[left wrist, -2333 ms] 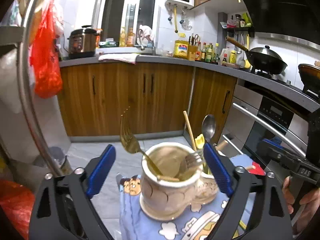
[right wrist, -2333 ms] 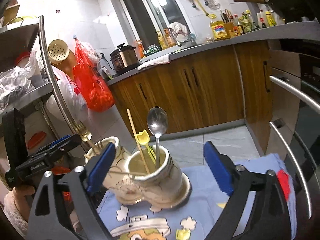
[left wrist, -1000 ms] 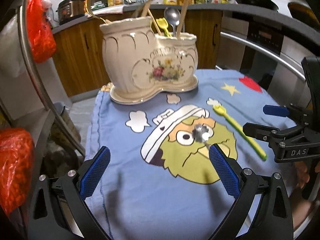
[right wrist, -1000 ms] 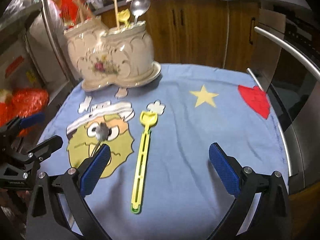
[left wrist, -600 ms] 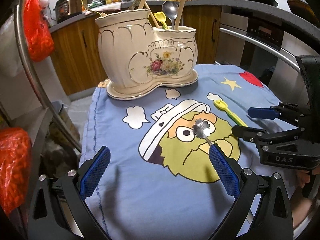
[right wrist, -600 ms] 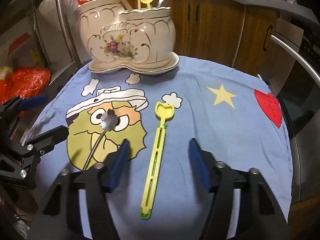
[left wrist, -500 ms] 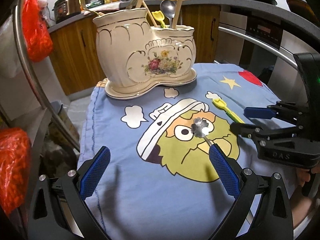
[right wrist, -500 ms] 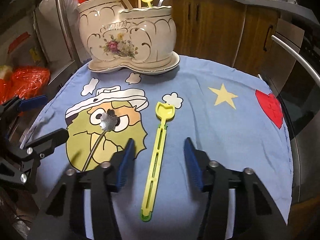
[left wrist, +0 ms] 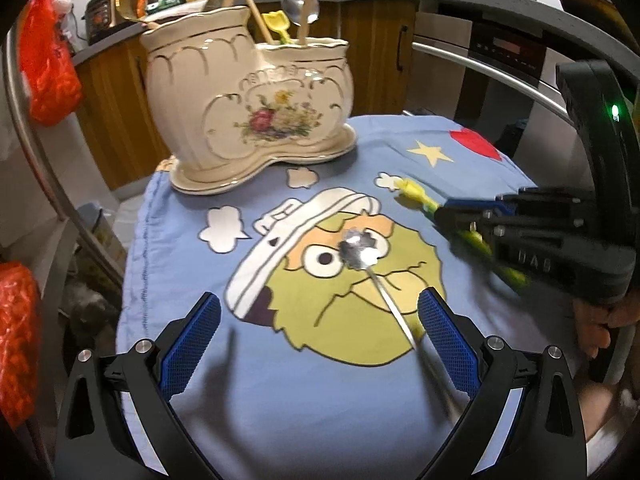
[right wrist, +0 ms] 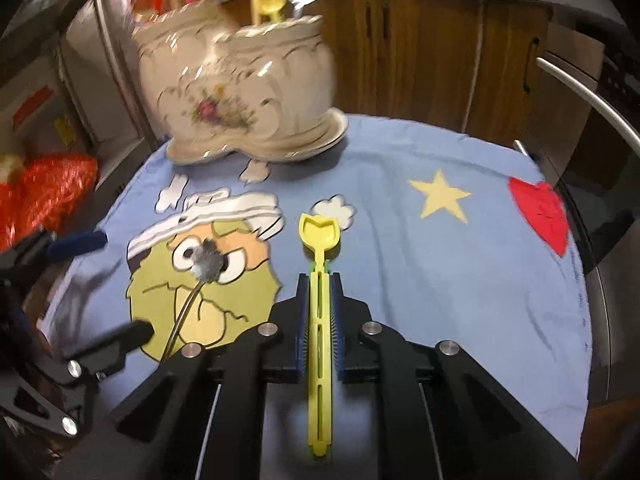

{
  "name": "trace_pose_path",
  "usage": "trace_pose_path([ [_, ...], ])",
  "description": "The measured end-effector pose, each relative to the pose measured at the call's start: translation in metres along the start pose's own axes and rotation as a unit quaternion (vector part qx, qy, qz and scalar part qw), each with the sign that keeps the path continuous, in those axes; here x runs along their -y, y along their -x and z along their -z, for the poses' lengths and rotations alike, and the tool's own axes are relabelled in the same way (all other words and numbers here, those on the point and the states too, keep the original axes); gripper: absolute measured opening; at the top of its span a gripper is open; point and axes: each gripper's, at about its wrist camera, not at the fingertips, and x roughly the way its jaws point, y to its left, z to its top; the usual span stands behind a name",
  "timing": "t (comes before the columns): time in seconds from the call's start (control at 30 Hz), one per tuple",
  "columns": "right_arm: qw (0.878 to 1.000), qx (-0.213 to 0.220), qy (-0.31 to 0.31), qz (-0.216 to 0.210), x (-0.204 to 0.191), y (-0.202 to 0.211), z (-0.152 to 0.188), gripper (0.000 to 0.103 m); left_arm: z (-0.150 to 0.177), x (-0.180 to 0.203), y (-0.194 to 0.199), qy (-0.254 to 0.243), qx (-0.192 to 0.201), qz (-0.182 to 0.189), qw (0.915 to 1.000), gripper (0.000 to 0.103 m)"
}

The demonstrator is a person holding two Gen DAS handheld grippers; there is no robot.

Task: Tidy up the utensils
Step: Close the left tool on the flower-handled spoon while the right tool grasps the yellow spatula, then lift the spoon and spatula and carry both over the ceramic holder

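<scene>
Kitchen cabinets and an oven ring a small bench (right wrist: 500,264) draped in a blue cartoon cloth. At its far edge stands a cream holder (left wrist: 248,108) already stocked with spoons and sticks.

Two utensils lie loose on the cloth. A yellow scoop (right wrist: 320,320) lies with its long axis running straight away from the right gripper (right wrist: 320,292), bowl end towards the holder. That gripper's jaws are closing on the handle, pads pressing it from both sides just behind the bowl.

A metal spoon (left wrist: 360,250) lies to its left on the cartoon face, bowl towards the holder, handle slanting back beside the right finger of the left gripper (left wrist: 318,330). This gripper's jaws stand wide apart and hold nothing.

For the spoon, the left gripper is the nearer; it would likely need to shift right to straddle the handle.
</scene>
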Motion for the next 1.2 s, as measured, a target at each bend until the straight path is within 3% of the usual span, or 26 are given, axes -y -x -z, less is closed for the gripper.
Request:
trace_pose_path([
  [0.23,0.999,0.009,-0.039,-0.004,0.023,0.011,0.003,0.01,-0.002,0.019,-0.005,-0.01,-0.01,0.024,0.9996,0.092],
  [0.33,0.999,0.013,-0.039,-0.007,0.024,0.015,0.005,0.01,-0.002,0.028,-0.01,-0.017,-0.021,0.03,0.9992,0.072],
  [0.53,0.999,0.016,-0.037,-0.014,0.024,0.019,0.006,0.01,0.0,0.038,-0.018,-0.03,-0.032,0.008,0.999,0.043],
  [0.87,0.999,0.02,-0.029,-0.022,0.022,0.024,0.009,0.01,-0.004,0.039,-0.021,-0.031,-0.03,-0.002,0.9991,0.025],
  [1.0,0.999,0.021,-0.029,-0.026,0.021,0.025,0.009,0.01,-0.006,0.035,-0.023,-0.026,-0.03,-0.009,0.9992,0.01],
  [1.2,0.998,0.026,-0.037,-0.035,0.022,0.027,0.009,0.01,-0.006,0.033,-0.022,-0.021,-0.028,-0.002,0.9994,0.005],
])
